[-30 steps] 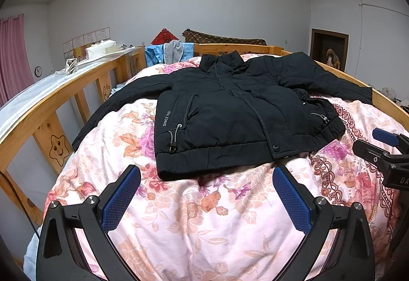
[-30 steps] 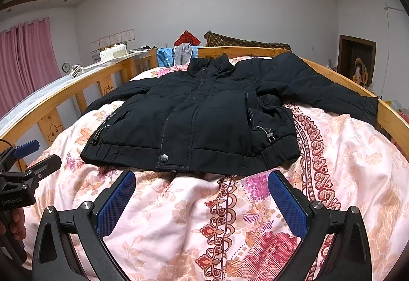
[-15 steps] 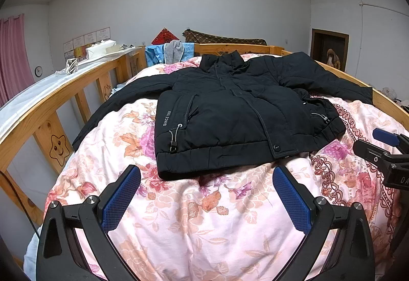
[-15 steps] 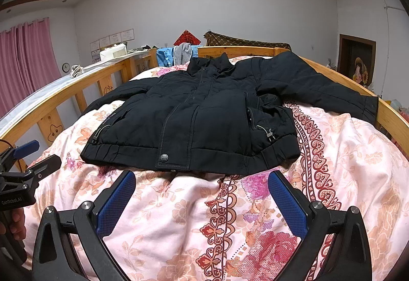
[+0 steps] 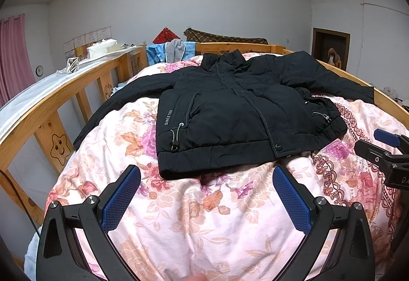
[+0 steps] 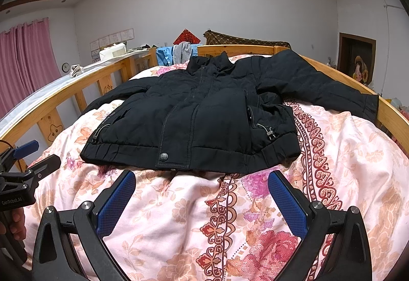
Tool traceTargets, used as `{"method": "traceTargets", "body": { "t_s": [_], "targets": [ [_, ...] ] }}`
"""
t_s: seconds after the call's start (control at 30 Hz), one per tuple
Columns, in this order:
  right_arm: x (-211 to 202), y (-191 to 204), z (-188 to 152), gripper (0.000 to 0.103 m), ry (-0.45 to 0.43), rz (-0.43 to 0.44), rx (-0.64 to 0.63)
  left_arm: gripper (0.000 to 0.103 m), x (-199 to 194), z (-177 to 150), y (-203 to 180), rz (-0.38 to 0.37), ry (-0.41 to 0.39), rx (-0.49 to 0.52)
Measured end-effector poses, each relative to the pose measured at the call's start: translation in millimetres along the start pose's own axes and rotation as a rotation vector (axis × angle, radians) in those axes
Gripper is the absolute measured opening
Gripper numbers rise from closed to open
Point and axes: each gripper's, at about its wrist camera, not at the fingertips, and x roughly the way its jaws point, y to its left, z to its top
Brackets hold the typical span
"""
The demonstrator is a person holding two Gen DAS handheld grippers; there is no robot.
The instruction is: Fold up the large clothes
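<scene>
Floral quilt (image 5: pixel 194 217) on wooden-railed bed (image 5: pixel 38 112), seemingly bedroom

Matt black cloth jacket (image 5: pixel 230 112) — glossy varnished wooden rail (image 5: pixel 46 112).

Jacket (image 5: pixel 237 112) lies on the quilt (image 5: pixel 204 217), before the headboard (image 5: pixel 230 46).

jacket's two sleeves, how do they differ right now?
The sleeve on the left tongs' side runs down past the quilt edge by the railing, cuff out of sight. The sleeve on the right tongs' side stretches out to the far rail, its cuff showing. Both are black and unfolded.
</scene>
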Motion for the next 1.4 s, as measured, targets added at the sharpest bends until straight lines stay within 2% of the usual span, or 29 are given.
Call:
{"method": "traceTargets", "body": {
  "t_s": [0.27,0.43,0.5,0.6,0.7,0.77,0.83,0.9,1.0,1.07,1.13,1.23,1.3,1.4],
  "targets": [
    [7,-2,15,0.103,0.023,-0.058,0.024,0.101,13,9,10,0.009,0.061,-0.025],
    [9,-16,42,0.103,0.027,-0.070,0.035,0.101,23,29,20,0.028,0.114,-0.011],
    [14,-24,62,0.103,0.059,-0.060,0.032,0.101,27,45,26,0.031,0.157,0.006],
    [30,-37,100,0.103,0.135,-0.045,0.023,0.101,32,90,37,0.050,0.196,0.072],
    [60,-50,137,0.103,0.267,-0.112,0.001,0.101,45,126,33,0.081,0.229,0.161],
    [82,-59,155,0.103,0.314,-0.160,0.009,0.101,63,148,24,0.089,0.229,0.188],
    [107,-68,167,0.103,0.304,-0.233,0.004,0.101,87,158,12,0.073,0.219,0.187],
    [126,-80,171,0.103,0.255,-0.261,0.026,0.101,120,168,1,0.052,0.212,0.176],
    [141,-107,167,0.103,0.135,-0.263,0.120,0.101,170,179,-11,0.026,0.186,0.166],
    [146,-131,161,0.103,0.086,-0.304,0.209,0.101,208,187,-16,0.023,0.171,0.160],
    [148,-158,150,0.103,0.093,-0.351,0.333,0.101,242,199,-18,0.011,0.169,0.138],
    [149,-193,135,0.103,0.106,-0.325,0.488,0.101,288,218,-22,-0.051,0.182,0.060],
    [149,-218,125,0.103,0.089,-0.302,0.583,0.101,314,229,-28,-0.091,0.195,0.019],
    [141,-257,107,0.103,0.030,-0.262,0.798,0.101,362,250,-54,-0.150,0.236,0.004]
  ]
}}
